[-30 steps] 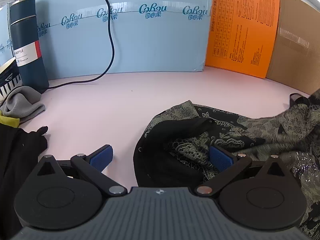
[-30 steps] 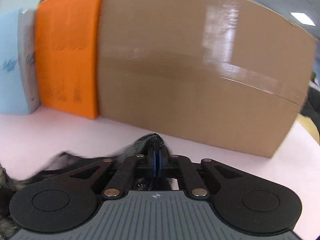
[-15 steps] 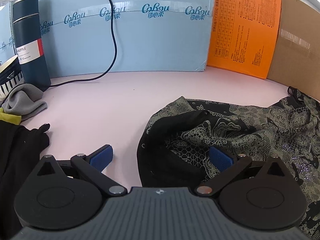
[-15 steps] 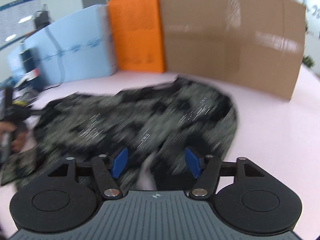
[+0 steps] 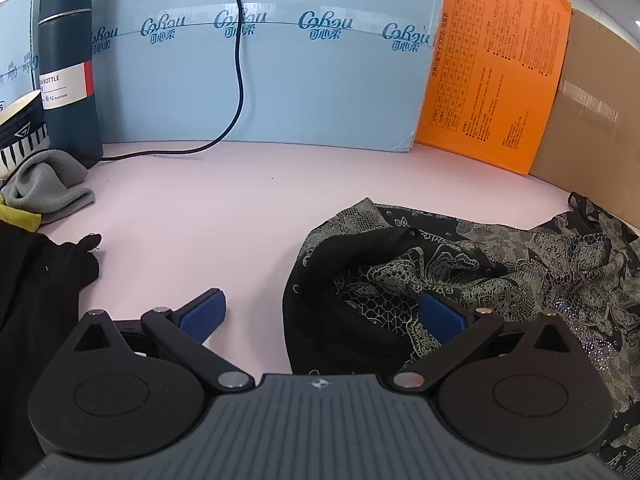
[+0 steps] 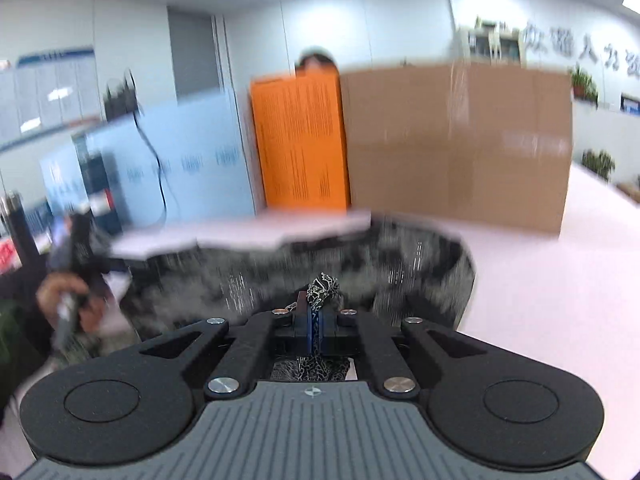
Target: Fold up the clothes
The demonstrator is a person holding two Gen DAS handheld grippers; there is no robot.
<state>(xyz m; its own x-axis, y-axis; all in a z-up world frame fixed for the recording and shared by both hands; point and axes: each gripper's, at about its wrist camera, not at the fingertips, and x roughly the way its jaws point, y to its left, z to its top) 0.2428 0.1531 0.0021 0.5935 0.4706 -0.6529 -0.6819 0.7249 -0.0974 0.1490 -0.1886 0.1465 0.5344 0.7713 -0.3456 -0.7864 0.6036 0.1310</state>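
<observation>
A black garment with pale lace print (image 5: 500,272) lies crumpled on the pink table (image 5: 224,208), at the right of the left wrist view. My left gripper (image 5: 320,298) hovers open over its black near edge; the right pad (image 5: 440,316) rests above the cloth and the left pad (image 5: 204,312) is over bare table. In the blurred right wrist view, my right gripper (image 6: 316,312) is shut on a bunched bit of the lace garment (image 6: 360,256), which spreads out ahead of it. A hand (image 6: 60,292) holding the left gripper shows at the far left.
A dark bottle (image 5: 70,68), a patterned cup (image 5: 20,128) and a grey cloth (image 5: 48,188) stand at the back left. Another black garment (image 5: 36,280) lies at the left edge. A black cable (image 5: 240,80) hangs over blue (image 5: 280,80), orange (image 5: 496,88) and cardboard (image 5: 592,128) walls.
My right gripper let go of the garment near the cardboard, swung back across the table with its jaws open, then shut on another bit. The garment settled flatter. The left gripper stayed open in place.
</observation>
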